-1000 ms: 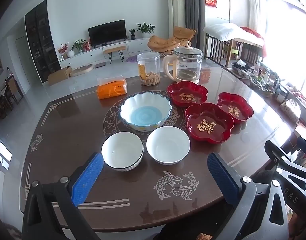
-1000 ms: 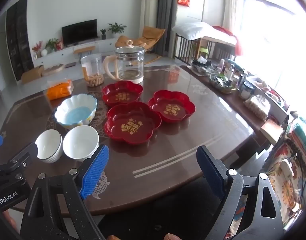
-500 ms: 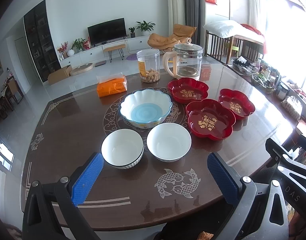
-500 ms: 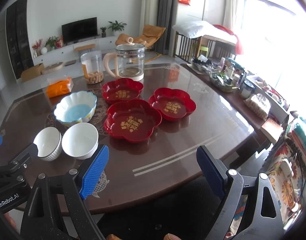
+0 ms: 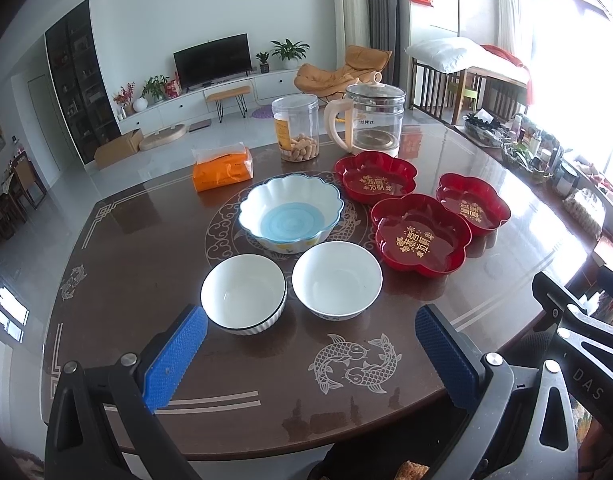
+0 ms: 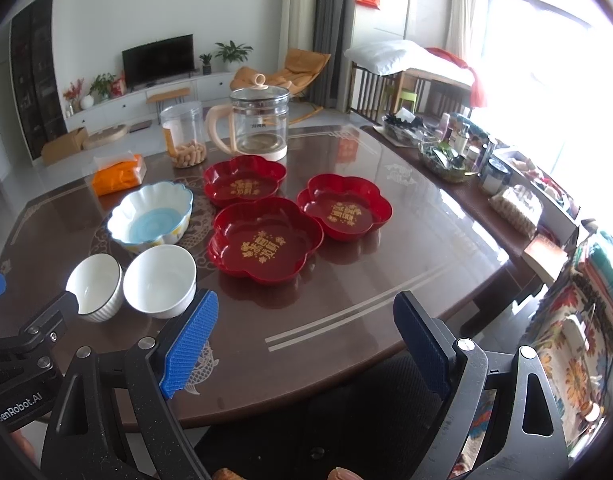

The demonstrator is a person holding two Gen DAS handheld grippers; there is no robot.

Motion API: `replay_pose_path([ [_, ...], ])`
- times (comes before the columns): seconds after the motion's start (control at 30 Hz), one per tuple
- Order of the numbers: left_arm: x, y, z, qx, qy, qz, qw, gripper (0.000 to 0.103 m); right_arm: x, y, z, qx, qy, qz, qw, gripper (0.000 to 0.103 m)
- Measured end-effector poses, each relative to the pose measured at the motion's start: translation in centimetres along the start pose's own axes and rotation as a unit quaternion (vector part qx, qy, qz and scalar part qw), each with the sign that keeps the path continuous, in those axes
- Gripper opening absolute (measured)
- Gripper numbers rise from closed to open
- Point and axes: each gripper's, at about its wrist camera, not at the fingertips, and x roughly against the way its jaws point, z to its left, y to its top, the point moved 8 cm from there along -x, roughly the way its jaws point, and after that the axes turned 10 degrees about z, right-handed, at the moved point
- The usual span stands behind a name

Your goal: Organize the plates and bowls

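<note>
On the dark round table (image 5: 154,248) stand two white bowls, a ribbed one (image 5: 243,294) on the left and a smooth one (image 5: 337,278) beside it. Behind them sits a larger scalloped bowl with a blue bottom (image 5: 291,213). Three red flower-shaped plates lie to the right: a near one (image 5: 420,234), a far one (image 5: 375,176) and a right one (image 5: 472,203). My left gripper (image 5: 310,350) hovers open over the table's near edge, just short of the white bowls. My right gripper (image 6: 306,344) is open too, near the front edge, short of the near red plate (image 6: 264,238).
A glass kettle (image 5: 372,120), a clear jar of snacks (image 5: 296,128) and an orange packet (image 5: 222,168) stand at the table's far side. A cluttered side table (image 6: 486,176) runs along the right. A patterned cushion (image 6: 578,320) lies at the right edge.
Both grippers have crept slightly forward and upward; the bowls and plates sit a touch lower and nearer in both views. Nothing on the table has moved.
</note>
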Motion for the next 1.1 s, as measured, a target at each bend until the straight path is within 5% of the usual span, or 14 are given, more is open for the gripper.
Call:
replay_pose_path([
  [1.1, 0.31, -0.26, -0.16, -0.013, 0.002, -0.002, 0.9999, 0.103, 0.07, -0.35, 0.26, 0.006, -0.006, -0.002, 1.0, 0.092],
])
